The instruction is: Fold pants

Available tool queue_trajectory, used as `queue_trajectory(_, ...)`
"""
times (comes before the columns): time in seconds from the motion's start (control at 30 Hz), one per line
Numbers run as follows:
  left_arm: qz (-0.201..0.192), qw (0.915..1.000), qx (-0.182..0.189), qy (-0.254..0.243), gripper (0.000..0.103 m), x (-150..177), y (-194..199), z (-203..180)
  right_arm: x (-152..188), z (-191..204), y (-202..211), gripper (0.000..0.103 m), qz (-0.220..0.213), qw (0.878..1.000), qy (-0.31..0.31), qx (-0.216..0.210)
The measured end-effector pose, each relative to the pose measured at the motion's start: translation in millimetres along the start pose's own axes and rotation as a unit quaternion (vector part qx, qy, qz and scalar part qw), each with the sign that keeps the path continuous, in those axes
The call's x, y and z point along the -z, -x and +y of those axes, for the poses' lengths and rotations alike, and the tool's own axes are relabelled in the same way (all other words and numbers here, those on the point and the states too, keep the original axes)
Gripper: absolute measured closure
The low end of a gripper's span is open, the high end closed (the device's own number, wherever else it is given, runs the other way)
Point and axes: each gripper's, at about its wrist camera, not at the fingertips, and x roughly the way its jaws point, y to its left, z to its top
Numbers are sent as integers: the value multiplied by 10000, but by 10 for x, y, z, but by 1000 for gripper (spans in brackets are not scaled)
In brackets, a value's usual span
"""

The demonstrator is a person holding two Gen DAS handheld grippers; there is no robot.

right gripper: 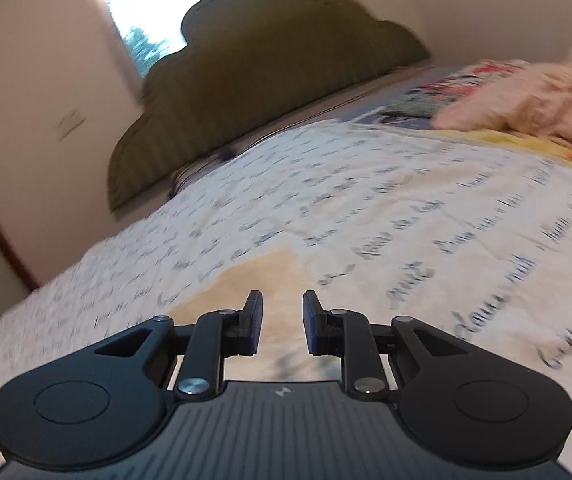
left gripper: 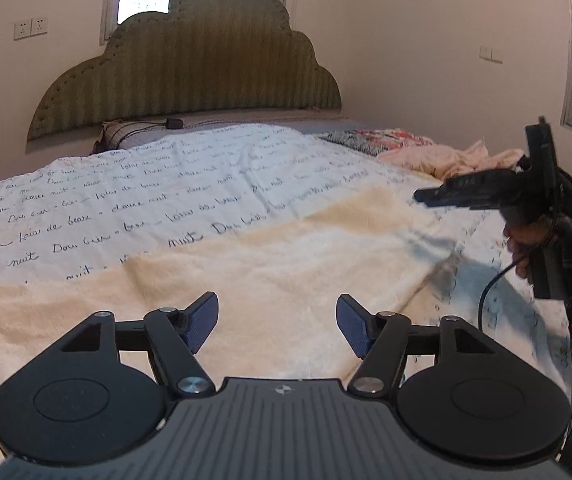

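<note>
Cream fleece pants lie flat on the bed's script-printed white blanket. My left gripper hovers open and empty just above the cloth at its near part. My right gripper shows in the left wrist view, held in a hand above the pants' right edge. In the blurred right wrist view the right gripper stands open with a narrower gap, empty, over a corner of the cream pants.
A green cloud-shaped headboard stands against the far wall. A pink crumpled cloth and a flowered fabric lie at the bed's far right. A cable and small black device lie near the pillow.
</note>
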Motion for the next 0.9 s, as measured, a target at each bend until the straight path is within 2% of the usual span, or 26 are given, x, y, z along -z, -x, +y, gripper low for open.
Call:
queue_trajectory(0.03,-32,10000,-55,29,30,-45,-5,47,-18,155,-122,82,192,9991,367,-130)
queue_trajectory(0.13,124,9982,-585,-86,30,-131,-126,199,-54,448,-523,82,756,9911,1067,-264)
queue_trajectory(0.23,572,9947,-852,-79,31,-159,-372,406,-72,532,-879,82,1089,9840,1408,6)
queue_trajectory(0.3,894,9920,-882,94,32,-152,-556,580,-84,485,-1069,82,1138,9804,1561,376)
queue_trajectory(0.4,1163,9861,-1154,287,33,-105,-838,838,-111,326,-1257,83,1156,9833,1341,412)
queue_trajectory(0.5,1102,9808,-1583,279,37,-72,-996,1020,-138,283,-1283,83,1129,9842,1259,525)
queue_trajectory(0.57,962,9802,-1706,301,40,-106,-906,1067,-151,428,-1140,82,891,9839,1371,722)
queue_trajectory(0.6,866,9810,-1708,297,39,-126,-830,1073,-147,536,-1032,82,756,9837,1508,622)
queue_trajectory(0.67,763,9812,-1751,277,30,-137,-663,1096,-111,794,-829,82,693,9819,1760,-44)
queue_trajectory(0.73,799,9812,-1753,136,27,-127,-519,1125,-19,1146,-692,82,876,9677,2181,-915)
queue_trajectory(0.83,1077,9799,-1679,-21,27,-56,-390,1204,239,1752,-644,82,1455,9210,3015,-1994)
queue_trajectory(0.9,1275,9784,-1626,-49,27,5,-389,1294,452,2115,-702,82,1810,8860,3556,-2361)
